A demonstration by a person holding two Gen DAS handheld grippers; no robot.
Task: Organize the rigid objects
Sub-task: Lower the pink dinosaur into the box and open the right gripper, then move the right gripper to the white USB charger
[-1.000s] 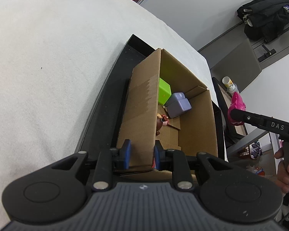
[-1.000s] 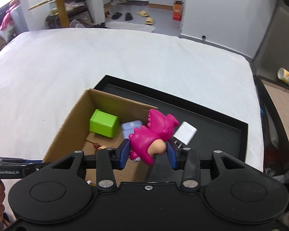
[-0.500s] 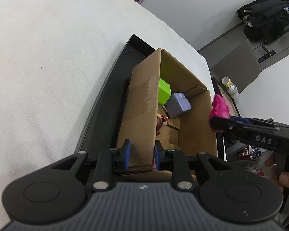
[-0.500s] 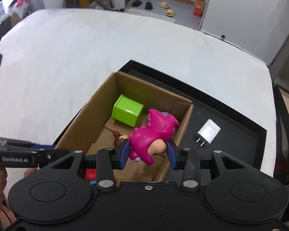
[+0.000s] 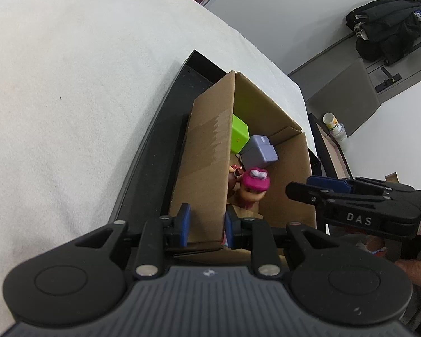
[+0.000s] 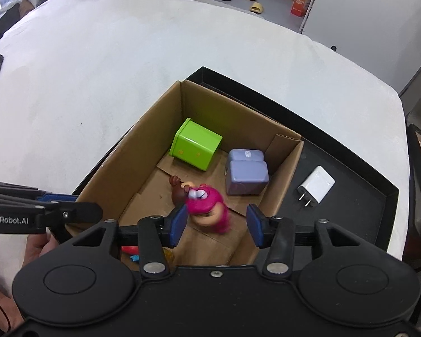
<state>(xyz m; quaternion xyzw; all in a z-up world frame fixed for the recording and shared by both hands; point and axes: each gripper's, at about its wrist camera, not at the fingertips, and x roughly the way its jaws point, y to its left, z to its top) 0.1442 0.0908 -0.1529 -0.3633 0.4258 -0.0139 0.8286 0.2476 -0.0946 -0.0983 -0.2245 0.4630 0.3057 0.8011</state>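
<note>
Our right gripper (image 6: 217,226) hangs over the cardboard box (image 6: 143,143); its jaws have just been opening and the pink toy (image 6: 206,203) sits blurred between the pads, touching neither. Our left gripper (image 5: 206,224) is clamped on the box's near left wall. Deeper inside lie a brown figure (image 6: 179,191), a green cube (image 6: 195,148) toward the far left corner and a lavender block (image 6: 247,178) against the right wall. The box stands in a black tray (image 6: 350,168), where a white charger (image 6: 315,186) lies near the right edge.
</note>
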